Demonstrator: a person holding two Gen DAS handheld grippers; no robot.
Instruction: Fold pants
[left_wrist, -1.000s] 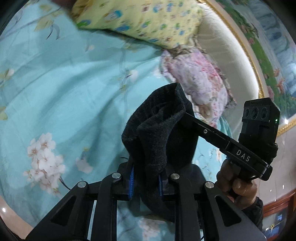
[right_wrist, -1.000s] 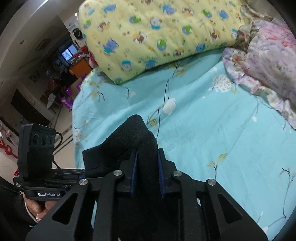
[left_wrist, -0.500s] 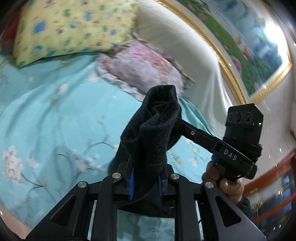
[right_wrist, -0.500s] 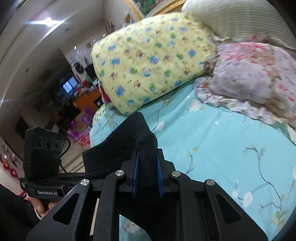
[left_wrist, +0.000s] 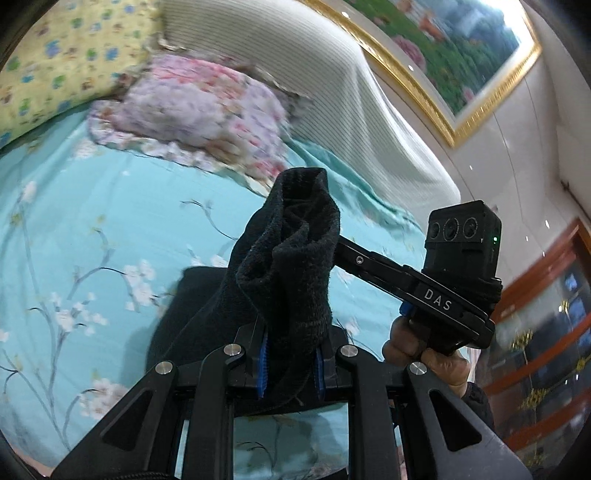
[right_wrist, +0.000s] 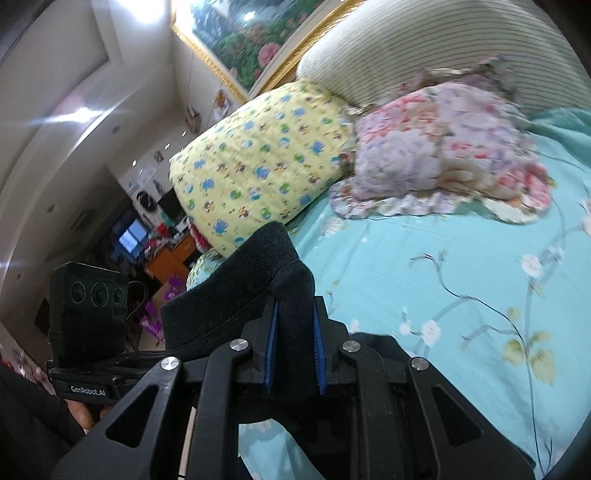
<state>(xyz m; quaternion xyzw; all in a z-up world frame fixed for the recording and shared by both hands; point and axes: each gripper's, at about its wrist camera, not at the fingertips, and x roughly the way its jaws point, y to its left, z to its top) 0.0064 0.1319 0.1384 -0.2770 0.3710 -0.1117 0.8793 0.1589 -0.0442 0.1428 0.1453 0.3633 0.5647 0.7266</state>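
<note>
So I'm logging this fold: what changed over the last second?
Both grippers tilted upward: wall and framed painting now fill more of each view. The left gripper and right gripper stay clamped on the black fleece pants.

Two markings can be read. In the left wrist view, white capitals "DAS" stand on the black bar of the right gripper (left_wrist: 334, 243), just below its camera block (left_wrist: 463, 236). In the right wrist view, small white lettering "GenRobot.AI" stands on the base of the left gripper (right_wrist: 177, 354), just below its camera block (right_wrist: 90, 302). No other text is legible.
</note>
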